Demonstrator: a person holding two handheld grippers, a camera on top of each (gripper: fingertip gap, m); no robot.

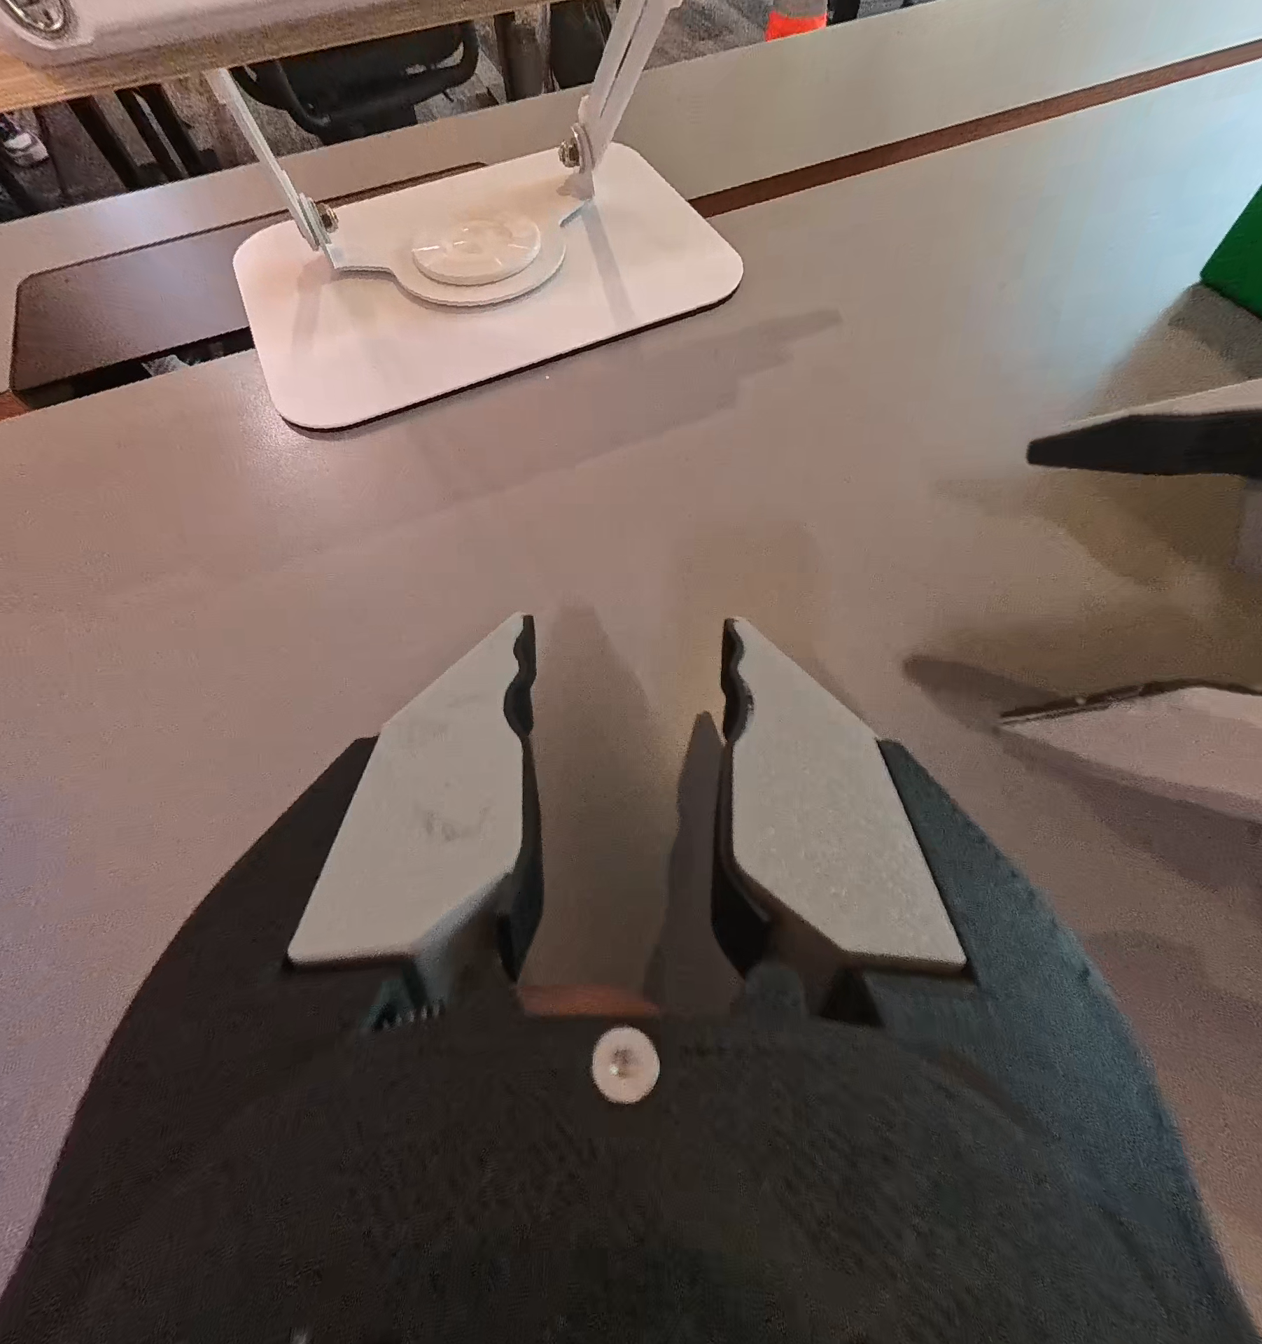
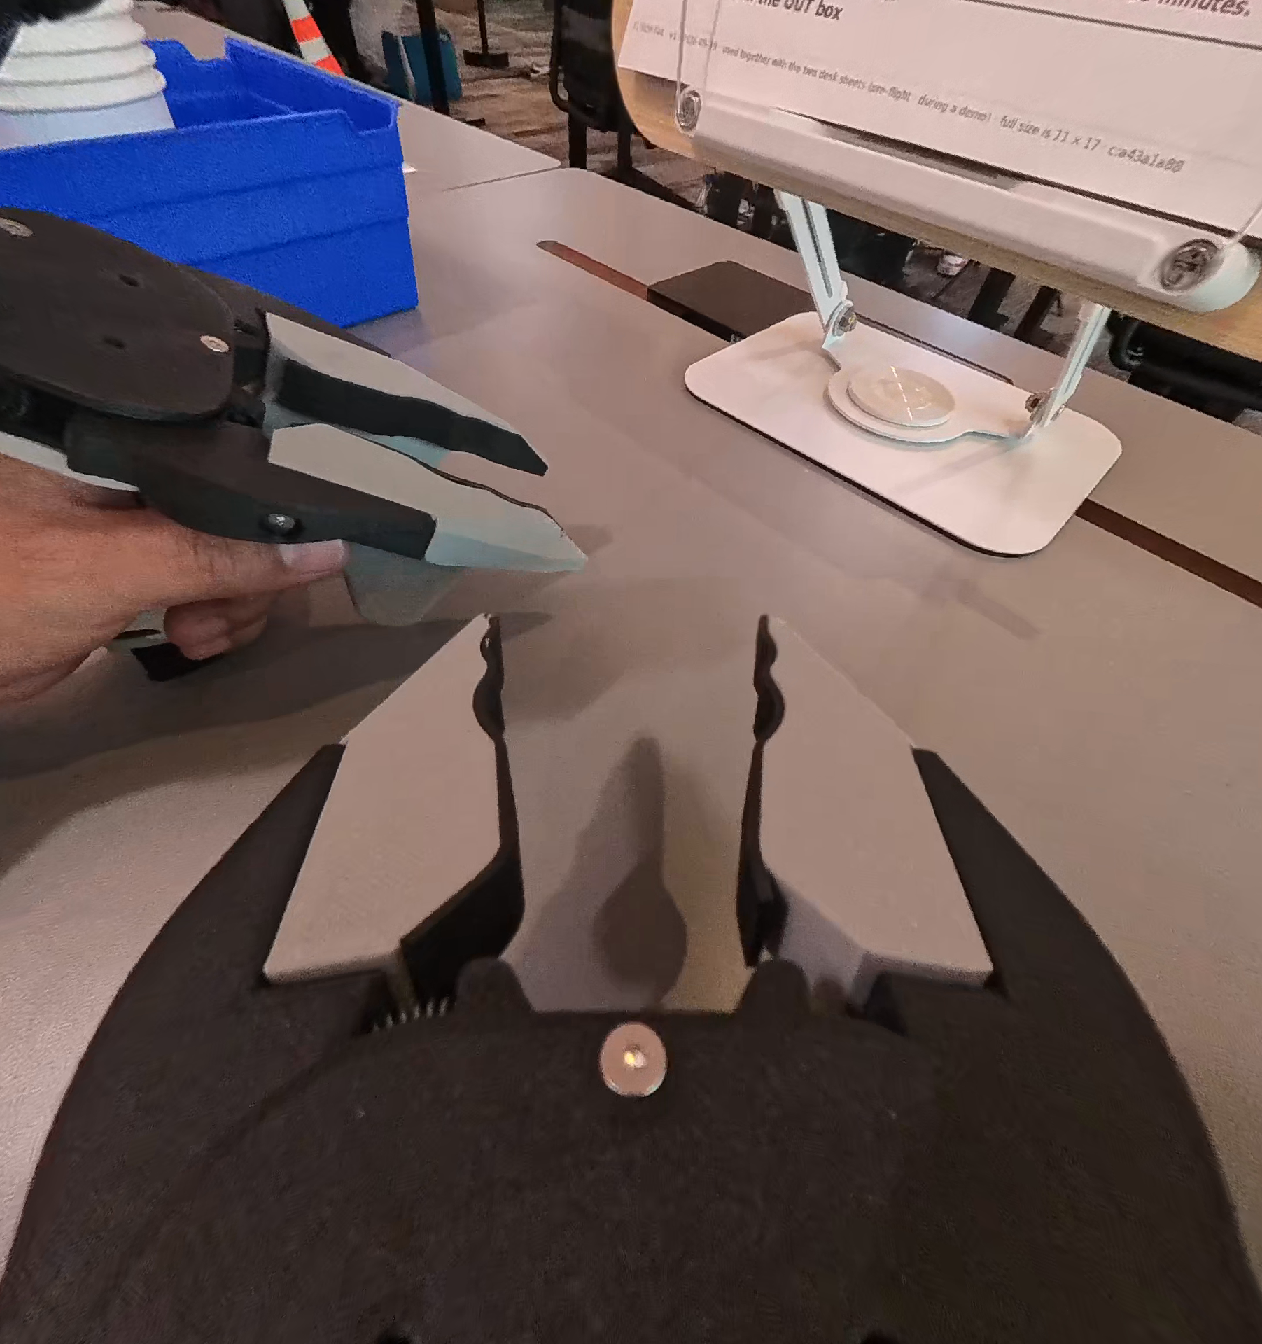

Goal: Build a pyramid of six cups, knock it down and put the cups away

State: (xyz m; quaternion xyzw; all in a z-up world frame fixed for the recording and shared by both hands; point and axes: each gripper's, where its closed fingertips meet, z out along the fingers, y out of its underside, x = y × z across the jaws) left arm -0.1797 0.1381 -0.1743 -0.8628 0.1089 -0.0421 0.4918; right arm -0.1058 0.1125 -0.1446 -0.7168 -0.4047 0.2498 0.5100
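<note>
A white stack of nested cups (image 2: 68, 80) stands in a blue bin (image 2: 249, 189) at the far left of the right wrist view; its top is cut off by the frame. No cup shows in the left wrist view. My left gripper (image 1: 628, 633) is open and empty, low over the bare grey table (image 1: 249, 582). It also shows in the right wrist view (image 2: 559, 513), held by a hand (image 2: 68, 574). My right gripper (image 2: 625, 629) is open and empty over the table. Its blurred fingertips (image 1: 1042, 454) enter the left wrist view from the right.
A white stand (image 2: 904, 429) with a flat base holds a tilted board with a printed sheet (image 2: 977, 94) at the back of the table; its base also shows in the left wrist view (image 1: 489, 305). A green object (image 1: 1260, 218) sits at the far right. Chairs stand beyond the table.
</note>
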